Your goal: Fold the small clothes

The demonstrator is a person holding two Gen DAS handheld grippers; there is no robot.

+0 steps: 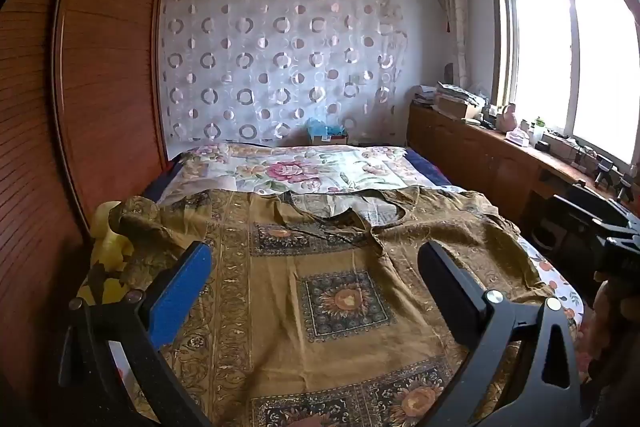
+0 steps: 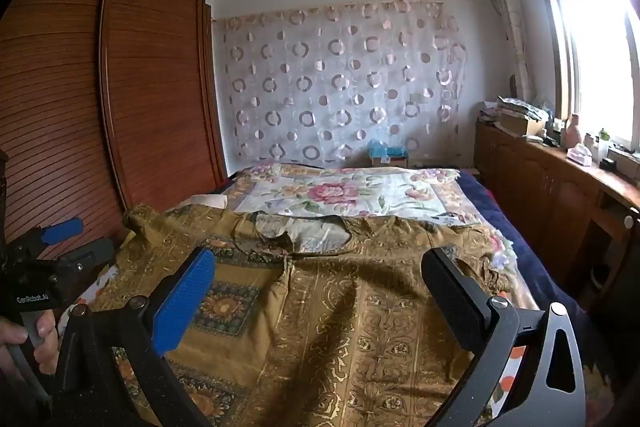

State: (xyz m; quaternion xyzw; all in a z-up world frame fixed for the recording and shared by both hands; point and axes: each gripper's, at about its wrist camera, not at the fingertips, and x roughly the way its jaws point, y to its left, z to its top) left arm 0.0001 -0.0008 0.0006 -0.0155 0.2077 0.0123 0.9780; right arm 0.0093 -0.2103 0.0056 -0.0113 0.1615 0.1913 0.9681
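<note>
A thin, brown-gold shirt printed with scrollwork and dark squares holding sunflowers lies spread flat on the bed, its round neck opening turned toward the far wall and its cloth lightly creased. One sleeve is bunched at the wardrobe side, over a yellow patterned cloth. Beyond the neck the bed is covered by a smooth floral quilt with big pink blooms. The left gripper hangs above the shirt with its fingers spread wide and nothing between them; one pad is ribbed blue, the other black. The right gripper hangs the same way, fingers released and empty, over the shirt's middle. A slatted wooden wardrobe stands close along one side of the bed. On the other side a low wooden cabinet under the window is crowded with boxes and bottles. A sheer curtain with circles hangs behind.
</note>
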